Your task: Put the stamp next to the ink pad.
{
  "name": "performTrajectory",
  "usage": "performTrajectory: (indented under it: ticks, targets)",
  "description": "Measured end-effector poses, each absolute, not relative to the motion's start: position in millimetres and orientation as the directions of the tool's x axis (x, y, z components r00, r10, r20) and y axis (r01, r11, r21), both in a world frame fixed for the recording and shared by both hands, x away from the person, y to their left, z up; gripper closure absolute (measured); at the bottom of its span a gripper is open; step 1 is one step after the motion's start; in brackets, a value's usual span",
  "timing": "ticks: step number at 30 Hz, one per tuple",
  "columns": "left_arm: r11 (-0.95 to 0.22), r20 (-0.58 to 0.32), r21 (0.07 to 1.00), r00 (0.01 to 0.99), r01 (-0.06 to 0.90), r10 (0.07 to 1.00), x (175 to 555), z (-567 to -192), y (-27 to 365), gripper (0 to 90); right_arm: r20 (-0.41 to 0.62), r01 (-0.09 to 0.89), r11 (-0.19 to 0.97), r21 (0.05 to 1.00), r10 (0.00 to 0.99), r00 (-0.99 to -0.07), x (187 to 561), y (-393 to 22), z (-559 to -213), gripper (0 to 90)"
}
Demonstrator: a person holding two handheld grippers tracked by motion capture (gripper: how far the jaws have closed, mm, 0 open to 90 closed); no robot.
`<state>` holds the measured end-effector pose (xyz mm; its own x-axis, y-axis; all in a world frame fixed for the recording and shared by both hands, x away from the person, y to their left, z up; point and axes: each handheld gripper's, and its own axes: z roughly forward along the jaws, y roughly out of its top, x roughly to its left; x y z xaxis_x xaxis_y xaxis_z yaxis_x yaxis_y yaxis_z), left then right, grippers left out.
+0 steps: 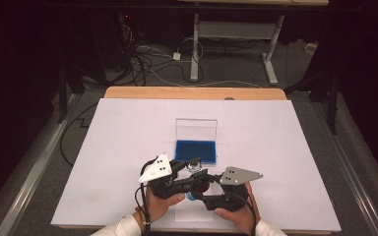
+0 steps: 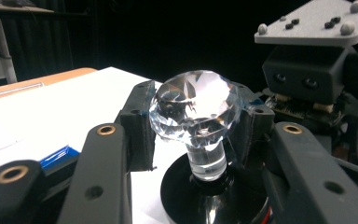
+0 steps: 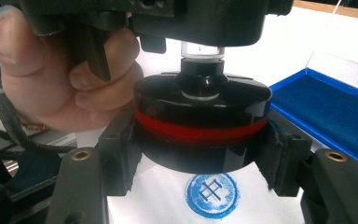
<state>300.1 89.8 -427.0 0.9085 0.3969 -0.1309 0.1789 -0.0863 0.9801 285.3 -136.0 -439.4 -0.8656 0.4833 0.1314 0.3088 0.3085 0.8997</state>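
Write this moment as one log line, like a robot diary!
left gripper: shut on stamp's crystal knob | right gripper: shut on stamp base | blue print beneath | ink pad open

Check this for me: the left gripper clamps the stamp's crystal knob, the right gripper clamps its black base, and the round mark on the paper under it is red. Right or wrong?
Wrong on one point: the round mark on the paper is blue, as the right gripper view shows. The rest holds: the left gripper clamps the crystal knob, and the right gripper clamps the black base.
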Motion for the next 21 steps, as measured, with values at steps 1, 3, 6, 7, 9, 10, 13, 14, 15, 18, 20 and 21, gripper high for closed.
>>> performTrajectory:
  ticks: [1, 3, 6, 7, 9, 10, 13, 14, 15, 18, 20, 21]
  targets:
    - [-0.094, -0.129, 0.979, 0.909, 0.18, 0.396, 300.0, -426.3, 89.8, 54.9, 0.132, 0.31, 0.308, 0.9, 0.485, -0.864, 284.9, -135.8, -439.6, 39.1]
    - [-0.119, -0.117, 0.977, 0.912, 0.177, 0.394, 299.7, -423.4, 89.1, 54.9, 0.127, 0.308, 0.315, 0.898, 0.484, -0.866, 285.0, -135.7, -439.0, 39.1]
    - [-0.126, -0.124, 0.974, 0.91, 0.187, 0.395, 300.8, -423.4, 89.6, 54.9, 0.123, 0.308, 0.319, 0.896, 0.488, -0.864, 284.8, -135.6, -438.5, 39.0]
    - [-0.145, -0.116, 0.971, 0.91, 0.187, 0.398, 301.4, -422.8, 89.1, 54.9, 0.114, 0.305, 0.328, 0.894, 0.491, -0.864, 285.3, -135.6, -438.5, 39.0]
    - [-0.171, -0.105, 0.968, 0.912, 0.186, 0.397, 301.7, -422.6, 88.5, 54.9, 0.105, 0.307, 0.345, 0.887, 0.496, -0.862, 286.2, -134.7, -440.8, 39.0]
    - [-0.182, -0.108, 0.964, 0.911, 0.194, 0.398, 302.6, -422.5, 88.6, 55.0, 0.108, 0.313, 0.347, 0.884, 0.499, -0.86, 286.6, -134.4, -441.5, 39.0]
    - [-0.233, -0.098, 0.951, 0.909, 0.206, 0.404, 304.6, -423.6, 87.5, 55.0, 0.092, 0.31, 0.374, 0.874, 0.498, -0.862, 289.4, -133.5, -444.1, 39.0]
    - [-0.244, -0.094, 0.948, 0.91, 0.206, 0.404, 305.4, -424.6, 87.0, 54.9, 0.088, 0.31, 0.383, 0.87, 0.497, -0.863, 290.3, -133.4, -445.2, 39.0]
    - [-0.244, -0.094, 0.948, 0.91, 0.206, 0.404, 305.4, -424.6, 87.0, 54.9, 0.084, 0.308, 0.389, 0.868, 0.496, -0.864, 291.1, -133.5, -447.2, 39.0]
    - [-0.286, -0.062, 0.939, 0.914, 0.19, 0.402, 305.4, -427.0, 84.9, 54.9, 0.052, 0.299, 0.43, 0.852, 0.499, -0.865, 292.5, -132.9, -449.6, 39.0]
    - [-0.288, -0.065, 0.938, 0.916, 0.191, 0.396, 305.0, -429.0, 84.6, 54.9, 0.041, 0.298, 0.443, 0.846, 0.502, -0.864, 291.9, -132.5, -450.1, 39.0]
    - [-0.288, -0.065, 0.938, 0.916, 0.191, 0.396, 305.0, -429.0, 84.6, 54.9, 0.041, 0.297, 0.441, 0.847, 0.503, -0.863, 291.6, -132.5, -450.6, 39.0]
